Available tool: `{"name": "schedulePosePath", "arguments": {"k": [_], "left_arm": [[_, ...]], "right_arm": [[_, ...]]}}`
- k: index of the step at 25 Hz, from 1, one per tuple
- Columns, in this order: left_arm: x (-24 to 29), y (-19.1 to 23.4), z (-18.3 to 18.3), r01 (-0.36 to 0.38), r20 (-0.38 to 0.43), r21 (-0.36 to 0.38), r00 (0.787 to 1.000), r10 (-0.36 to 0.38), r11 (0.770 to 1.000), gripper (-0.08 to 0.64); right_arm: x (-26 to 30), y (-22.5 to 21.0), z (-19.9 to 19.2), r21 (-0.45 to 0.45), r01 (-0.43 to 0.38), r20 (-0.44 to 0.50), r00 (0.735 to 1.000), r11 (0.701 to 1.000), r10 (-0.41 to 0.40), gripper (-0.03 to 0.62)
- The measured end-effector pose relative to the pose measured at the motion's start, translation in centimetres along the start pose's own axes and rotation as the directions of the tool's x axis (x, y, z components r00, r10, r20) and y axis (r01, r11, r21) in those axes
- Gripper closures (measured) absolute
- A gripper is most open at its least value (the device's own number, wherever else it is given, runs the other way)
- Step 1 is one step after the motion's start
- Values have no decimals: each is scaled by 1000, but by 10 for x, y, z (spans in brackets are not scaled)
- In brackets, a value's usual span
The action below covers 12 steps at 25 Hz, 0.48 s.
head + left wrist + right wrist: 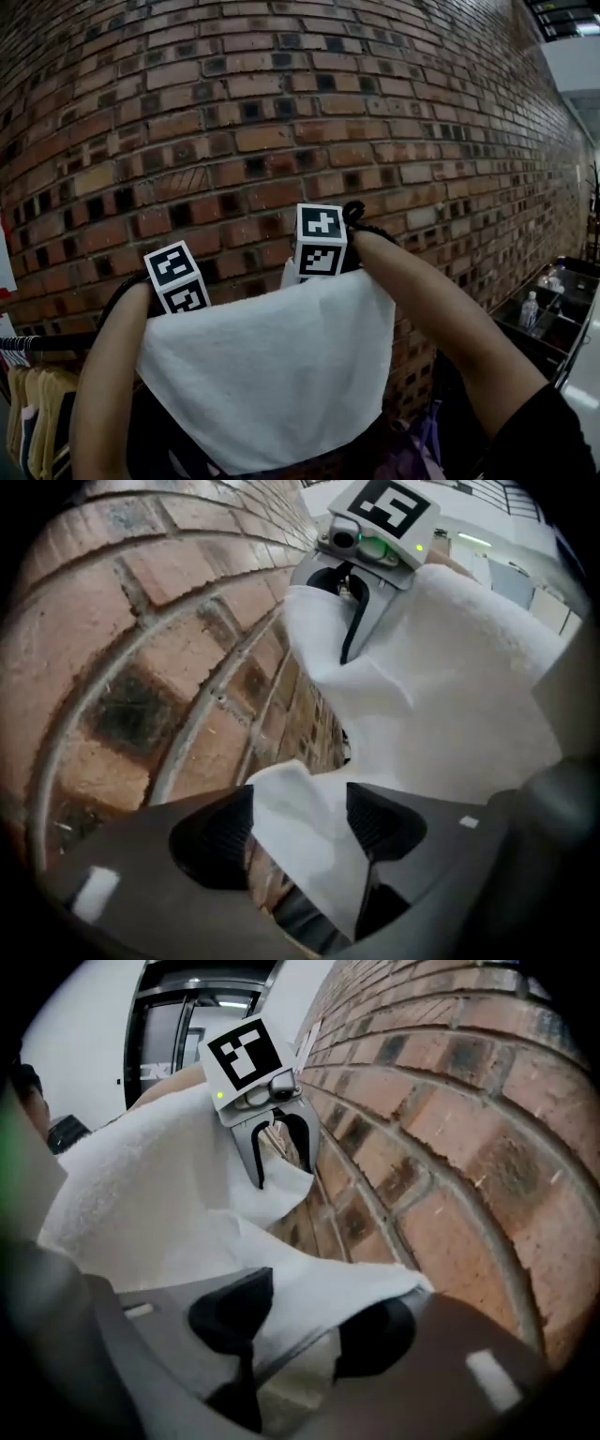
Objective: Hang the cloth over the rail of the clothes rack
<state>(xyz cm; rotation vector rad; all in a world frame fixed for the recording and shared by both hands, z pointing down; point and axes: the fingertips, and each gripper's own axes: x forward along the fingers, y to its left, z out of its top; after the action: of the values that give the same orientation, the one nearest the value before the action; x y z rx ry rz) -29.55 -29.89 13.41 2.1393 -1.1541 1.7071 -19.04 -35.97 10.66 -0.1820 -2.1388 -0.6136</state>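
Brick wall (281, 112) behind, hung garments (42, 412) lower left, perhaps a bottle (531, 309) at right

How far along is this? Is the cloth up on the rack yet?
Nearly done, it seems. The white cloth hangs spread out, level with the rack rail at the left, though the rail beneath it is hidden. In hand: the left gripper and right gripper each have jaws apart, a cloth corner loose between them. Left: draw both clear and see that it stays.
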Motion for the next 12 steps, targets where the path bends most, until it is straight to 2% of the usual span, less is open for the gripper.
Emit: {"name": "schedulePosePath", "arguments": {"k": [1,3,5,6,9,10,12], "left_arm": [[0,0,-1,6,2,-12,1000,-6,1000,219],[0,1,-3,19,10,-20,1000,-18,1000,196],[-1,1,-3,39,26,-12,999,-39,999,195],[-2,1,-2,52,35,-5,998,-52,999,195],[-1,-3,0,87,43,10,995,-87,996,195],[-1,-3,1,88,55,14,995,-89,996,195],[-7,-1,8,77,113,25,990,-79,997,195]], "right_arm": [[-2,-2,1,6,0,12,1000,1000,0,392],[-8,-2,7,45,-25,75,997,999,21,376],[-15,2,12,84,-73,135,989,994,61,374],[-16,4,11,100,-85,133,989,991,72,374],[-3,5,-14,65,-62,-34,997,996,65,374],[-3,3,-12,54,-62,-19,998,997,63,374],[-17,-1,12,56,-56,153,987,997,47,374]]}}
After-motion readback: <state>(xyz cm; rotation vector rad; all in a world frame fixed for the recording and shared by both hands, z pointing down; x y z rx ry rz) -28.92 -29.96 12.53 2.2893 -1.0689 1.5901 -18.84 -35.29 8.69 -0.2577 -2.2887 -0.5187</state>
